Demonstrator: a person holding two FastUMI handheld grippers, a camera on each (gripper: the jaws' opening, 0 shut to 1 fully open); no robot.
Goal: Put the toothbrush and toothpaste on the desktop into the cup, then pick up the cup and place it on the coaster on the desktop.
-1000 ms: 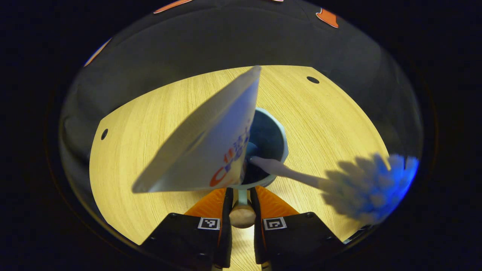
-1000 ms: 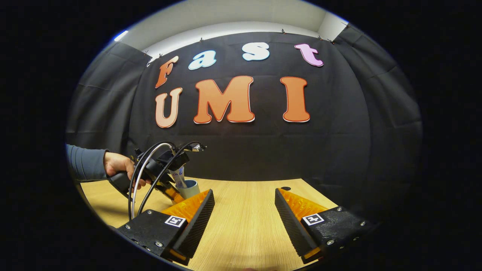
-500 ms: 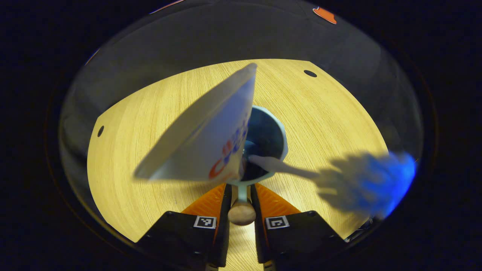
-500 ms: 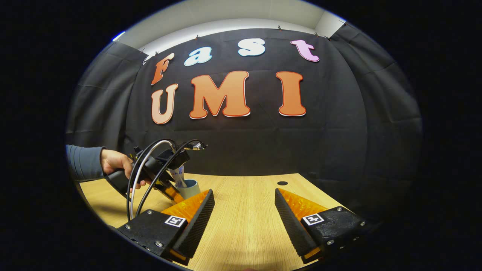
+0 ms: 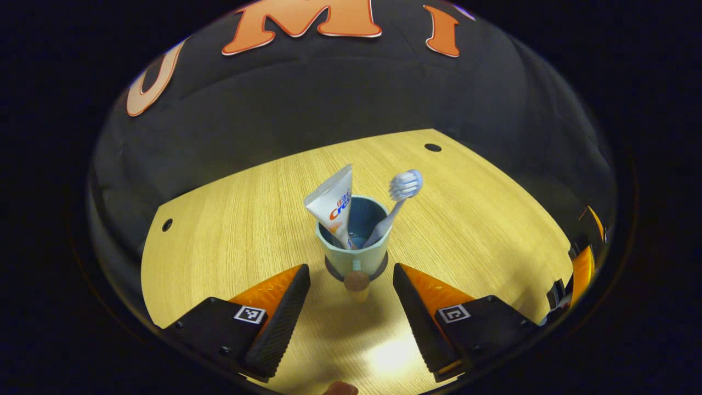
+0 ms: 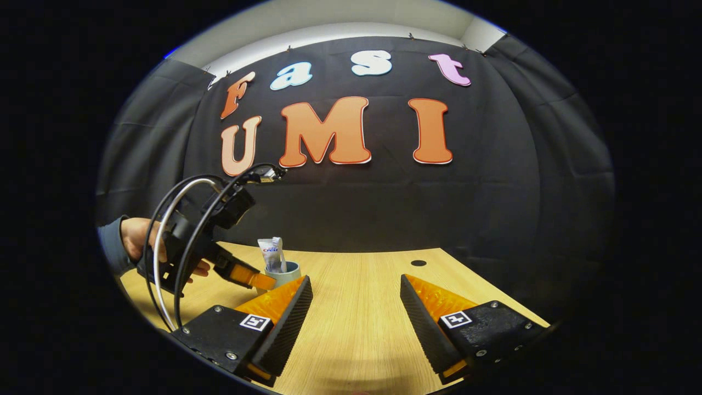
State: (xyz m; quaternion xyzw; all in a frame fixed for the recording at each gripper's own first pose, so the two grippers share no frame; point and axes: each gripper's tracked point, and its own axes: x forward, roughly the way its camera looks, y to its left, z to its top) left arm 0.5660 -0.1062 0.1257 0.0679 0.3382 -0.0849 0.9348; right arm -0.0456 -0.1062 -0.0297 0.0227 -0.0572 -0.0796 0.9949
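Cup (image 5: 354,247): it stands upright on the table (image 5: 230,219), on top of a dark round coaster (image 5: 329,271). A small part of the coaster peeks out under the cup. The cup's handle, with a round wooden knob, points at the left tool.
Toothpaste (image 5: 332,206): it is inside the cup, on the cup's left side, leaning and sticking out over the rim.
Toothbrush (image 5: 403,189): it is inside the cup, on the cup's right side, with the bristle head up above the rim.
Left tool (image 5: 351,288): its fingers are spread wide apart, one on each side of the cup's handle. They touch nothing. It holds nothing.
Right tool (image 6: 356,307): its fingers are wide apart too, low over the bare table, well to the right of the cup. It holds nothing.
Hand (image 6: 137,241): in the right gripper view a hand holds the left tool just left of the cup.
Wall: black cloth hangs behind the table.
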